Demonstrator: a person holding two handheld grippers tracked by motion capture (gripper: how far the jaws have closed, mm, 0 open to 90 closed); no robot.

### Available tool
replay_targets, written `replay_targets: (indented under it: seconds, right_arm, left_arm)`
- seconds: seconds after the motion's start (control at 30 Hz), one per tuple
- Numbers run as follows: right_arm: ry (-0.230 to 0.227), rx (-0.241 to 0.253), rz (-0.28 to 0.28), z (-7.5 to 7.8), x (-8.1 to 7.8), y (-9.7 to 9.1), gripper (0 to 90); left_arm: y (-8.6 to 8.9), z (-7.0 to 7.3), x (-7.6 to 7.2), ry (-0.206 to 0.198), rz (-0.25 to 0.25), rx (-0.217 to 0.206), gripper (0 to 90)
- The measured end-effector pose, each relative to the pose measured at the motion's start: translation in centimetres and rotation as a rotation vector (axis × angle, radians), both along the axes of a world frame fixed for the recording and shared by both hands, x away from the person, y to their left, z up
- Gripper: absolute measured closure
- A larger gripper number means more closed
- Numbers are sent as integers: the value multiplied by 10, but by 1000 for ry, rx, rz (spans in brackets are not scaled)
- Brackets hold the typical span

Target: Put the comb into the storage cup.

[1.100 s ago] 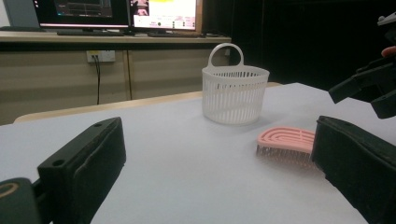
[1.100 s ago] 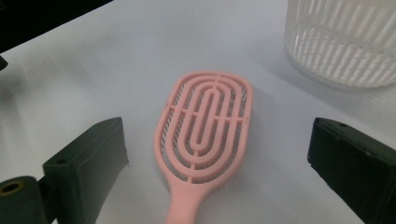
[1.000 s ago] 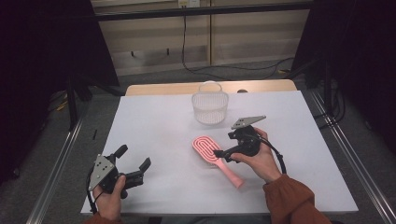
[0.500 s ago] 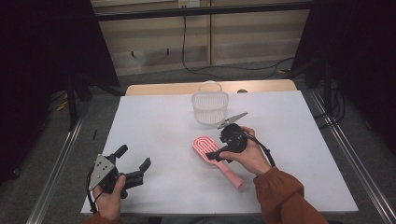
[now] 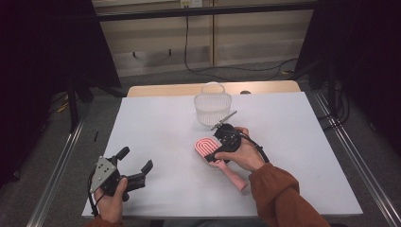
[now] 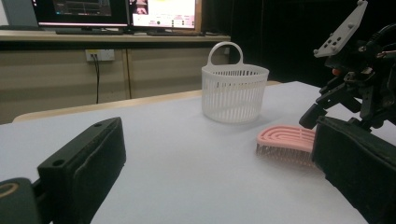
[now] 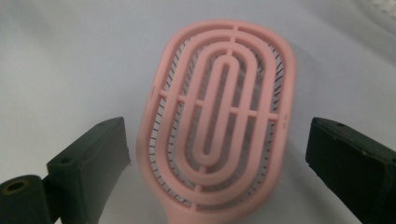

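A pink hairbrush [image 5: 204,145] lies bristles down on the white table [image 5: 156,123], its handle pointing toward the front right. My right gripper [image 5: 215,150] is open just above the brush head. In the right gripper view the jaws stand wide on either side of the hairbrush [image 7: 224,116] without touching it. My left gripper [image 5: 135,160] is open near the front left edge, nothing between its jaws. From the left gripper view, the hairbrush [image 6: 285,140] lies to the right beyond the open left gripper [image 6: 215,140].
A white slatted basket [image 5: 213,108] with a loop handle stands upright behind the brush, near the table's far edge; the basket [image 6: 235,93] looks empty. Metal rails run along both sides of the table. Monitors [image 6: 116,11] sit on a shelf behind.
My right gripper has moved left and down from beside the brush to over its head, jaws still open. The left gripper has stayed put.
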State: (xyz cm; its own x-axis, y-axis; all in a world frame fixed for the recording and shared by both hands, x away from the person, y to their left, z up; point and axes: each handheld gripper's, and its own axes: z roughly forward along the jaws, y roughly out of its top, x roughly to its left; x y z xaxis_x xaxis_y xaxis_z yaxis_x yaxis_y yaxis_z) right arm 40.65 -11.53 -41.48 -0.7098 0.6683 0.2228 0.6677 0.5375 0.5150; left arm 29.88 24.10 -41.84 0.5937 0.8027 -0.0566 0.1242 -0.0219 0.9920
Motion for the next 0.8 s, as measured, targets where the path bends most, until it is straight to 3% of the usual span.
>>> replay_targets:
  seconds: [0.27, 0.4, 0.8]
  right_arm:
    - [9, -46, 15, -1, 1, 13, 70]
    - [35, -68, 8, -7, 2, 18, 95]
    - [47, -122, -21, -11, 6, 26, 80]
  left_arm:
    - [0, 0, 0, 0, -1, 6, 31]
    - [0, 0, 0, -3, -1, 6, 31]
    - [0, 0, 0, -1, -3, 7, 32]
